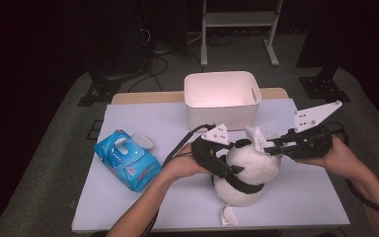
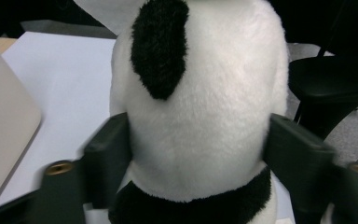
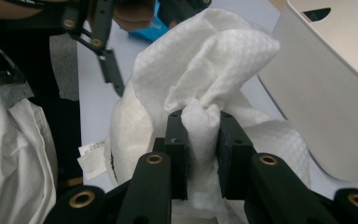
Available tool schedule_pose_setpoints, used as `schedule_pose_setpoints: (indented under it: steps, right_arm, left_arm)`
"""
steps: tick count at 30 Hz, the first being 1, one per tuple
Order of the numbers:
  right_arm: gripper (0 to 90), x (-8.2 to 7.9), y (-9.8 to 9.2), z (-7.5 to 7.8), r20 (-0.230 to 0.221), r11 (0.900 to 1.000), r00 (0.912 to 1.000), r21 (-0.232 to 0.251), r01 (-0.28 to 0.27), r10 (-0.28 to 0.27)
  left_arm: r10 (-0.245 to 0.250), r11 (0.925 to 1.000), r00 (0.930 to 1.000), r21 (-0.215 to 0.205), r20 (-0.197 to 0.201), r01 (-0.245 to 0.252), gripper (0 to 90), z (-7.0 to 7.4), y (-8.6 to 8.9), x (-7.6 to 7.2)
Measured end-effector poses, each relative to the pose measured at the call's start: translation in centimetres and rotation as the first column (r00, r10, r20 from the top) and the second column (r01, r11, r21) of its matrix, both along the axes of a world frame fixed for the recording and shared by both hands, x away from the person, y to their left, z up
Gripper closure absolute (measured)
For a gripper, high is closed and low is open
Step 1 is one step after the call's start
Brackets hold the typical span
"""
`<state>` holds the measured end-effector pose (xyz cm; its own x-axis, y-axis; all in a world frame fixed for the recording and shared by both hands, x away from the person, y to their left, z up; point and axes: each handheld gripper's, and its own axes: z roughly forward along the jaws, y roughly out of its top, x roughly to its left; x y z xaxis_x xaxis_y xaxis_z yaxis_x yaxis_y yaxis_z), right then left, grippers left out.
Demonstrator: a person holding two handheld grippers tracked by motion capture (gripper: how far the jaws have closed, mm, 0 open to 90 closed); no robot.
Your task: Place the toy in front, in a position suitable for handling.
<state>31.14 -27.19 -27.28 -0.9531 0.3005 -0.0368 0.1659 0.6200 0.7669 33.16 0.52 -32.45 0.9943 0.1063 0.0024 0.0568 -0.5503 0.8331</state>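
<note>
Panda [image 1: 246,170] plush sits upright near the front edge of the tabletop [image 1: 143,197], right of centre, in front of the bin [image 1: 222,101] at the back edge. Left gripper [image 1: 217,160] brackets its body: in the left gripper view the pads [image 2: 109,154] lie against the white fur on both flanks, so the jaws are clamped on the toy, though lightly by the look of it. Right gripper [image 1: 271,147] pinches a bunched wipe [image 3: 205,79] tight between its jaws, the loose end draped over the top of the toy. Wipe pack [image 1: 127,160] lies near the left edge, well apart. Step in hand, as I judge it: wiping the plush while it is steadied. To do it well: hold the left grip firm enough that the toy does not twist, drag the wipe in short strokes away from the left jaws, press lightly so the fur is cleaned and the toy is not tipped toward the bin, and keep the bunch from slipping out.
</note>
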Motion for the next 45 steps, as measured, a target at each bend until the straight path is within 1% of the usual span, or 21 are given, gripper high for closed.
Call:
schedule_pose_setpoints:
  steps: [2, 4, 7, 11, 13, 15, 17, 18, 19, 20, 22, 23, 25, 31, 36, 37, 38, 39, 40, 43, 45]
  right_arm:
    - [75.9, 0.0, 0.1, 0.0, 0.004, 1.0, 1.0, 0.014, 0.003, -0.003]
    - [75.9, 0.0, 0.2, 0.2, 0.011, 0.999, 0.9999, 0.032, 0.003, -0.003]
    - [75.9, 0.2, 0.1, 0.6, 0.006, 0.997, 0.9999, 0.081, -0.01, 0.01]
    - [75.9, 0.3, -0.1, 0.4, -0.012, 0.997, 0.9998, 0.074, -0.012, 0.013]
    - [75.8, 0.2, -0.2, 0.1, -0.016, 0.998, 0.9998, 0.066, -0.007, 0.008]
    - [75.7, 0.1, 0.0, -0.2, -0.004, 1.0, 1.0, 0.028, -0.001, 0.001]
    - [75.8, 0.0, 0.0, -0.1, -0.008, 0.998, 0.9998, 0.064, -0.015, 0.016]
    - [75.8, 0.0, 0.0, 0.0, -0.005, 0.997, 0.9998, 0.074, -0.018, 0.019]
    - [75.8, -0.1, 0.1, 0.1, -0.002, 0.998, 0.9998, 0.065, -0.02, 0.021]
    - [75.8, -0.1, 0.3, 0.1, 0.008, 0.999, 0.9999, 0.029, -0.014, 0.014]
    - [75.9, 0.1, 0.1, -0.2, 0.001, 1.0, 1.0, 0.018, -0.009, 0.009]
    - [75.9, 0.0, -0.1, -0.4, -0.002, 1.0, 1.0, 0.012, -0.004, 0.004]
    - [75.8, -0.1, -0.6, -0.9, 0.007, 0.999, 0.9997, -0.028, 0.025, -0.025]
    - [75.8, -0.3, -2.8, -2.2, -0.05, 0.998, 0.9971, 0.018, 0.058, -0.058]
    - [75.8, -0.6, -4.2, -3.5, -0.075, 0.996, 0.9933, 0.021, 0.09, -0.088]
    - [75.8, -0.7, -4.6, -3.8, -0.085, 0.994, 0.9913, 0.023, 0.103, -0.1]
    - [75.8, -0.7, -4.9, -4.1, -0.091, 0.994, 0.9903, 0.023, 0.107, -0.105]
    - [75.8, -0.7, -4.9, -4.1, -0.091, 0.994, 0.9903, 0.023, 0.107, -0.105]
    - [75.9, -0.8, -5.4, -4.7, -0.104, 0.992, 0.9878, 0.029, 0.119, -0.116]
    - [76.0, -0.9, -5.6, -5.3, -0.117, 0.992, 0.9863, 0.044, 0.123, -0.117]
    - [76.0, -0.9, -5.7, -5.7, -0.119, 0.991, 0.9852, 0.038, 0.129, -0.124]
  left_arm:
    - [0.006, 1.0, 0.9999, -0.008, 0.014, -0.006, 38.7, 0.3, 0.2, 0.0]
    - [0.01, 0.9998, 0.9992, -0.017, 0.039, -0.01, 43.1, 1.0, 0.5, -0.1]
    - [0.006, 0.9995, 0.999, -0.032, 0.045, -0.005, 44.6, 1.9, 0.8, -0.4]
    - [0.005, 0.9994, 0.9975, -0.035, 0.07, -0.002, 45.3, 3.0, 1.2, -0.7]
    - [0.0, 1.0, 0.998, -0.005, 0.064, 0.001, 44.9, 2.6, 0.8, -0.7]
    - [-0.008, 0.9999, 0.9984, 0.014, 0.055, 0.008, 43.2, 2.0, 0.1, -0.7]
    - [-0.014, 0.9999, 0.9984, 0.005, 0.055, 0.014, 42.1, 1.9, -0.4, -0.8]
    - [-0.018, 0.9998, 0.9979, 0.013, 0.063, 0.018, 41.5, 1.9, -0.8, -0.9]
    - [-0.015, 0.9995, 0.9975, 0.028, 0.07, 0.013, 40.1, 2.0, -1.1, -1.0]
    - [-0.012, 0.9993, 0.9972, 0.037, 0.073, 0.009, 37.9, 2.0, -1.3, -1.0]
    - [-0.005, 0.9989, 0.9976, 0.046, 0.069, 0.002, 33.9, 1.9, -1.3, -1.0]
    - [0.001, 0.9981, 0.9976, 0.062, 0.069, -0.005, 31.6, 1.7, -1.2, -0.9]
    - [0.015, 0.9936, 0.9962, 0.11, 0.085, -0.025, 28.8, 1.1, -1.0, -1.0]
    - [0.022, 0.988, 0.9984, 0.152, 0.053, -0.03, 25.4, -0.3, -0.1, -1.1]
    - [0.029, 0.9883, 0.9987, 0.149, 0.041, -0.034, 21.9, -1.0, 1.0, -1.8]
    - [0.032, 0.9883, 0.9992, 0.149, 0.025, -0.036, 21.4, -1.3, 1.2, -1.8]
    - [0.027, 0.9858, 0.9996, 0.166, 0.005, -0.027, 20.1, -1.7, 1.2, -1.8]
    - [0.027, 0.9858, 0.9996, 0.166, 0.005, -0.027, 19.1, -1.7, 1.2, -1.8]
    - [0.013, 0.9812, 0.9997, 0.193, -0.02, -0.009, 18.0, -2.2, 1.0, -2.0]
    - [0.009, 0.9803, 0.9999, 0.197, -0.007, -0.008, 18.5, -2.3, 0.5, -2.3]
    - [-0.028, 0.9757, 0.9989, 0.218, 0.037, 0.019, 33.2, -2.1, 0.2, -2.8]
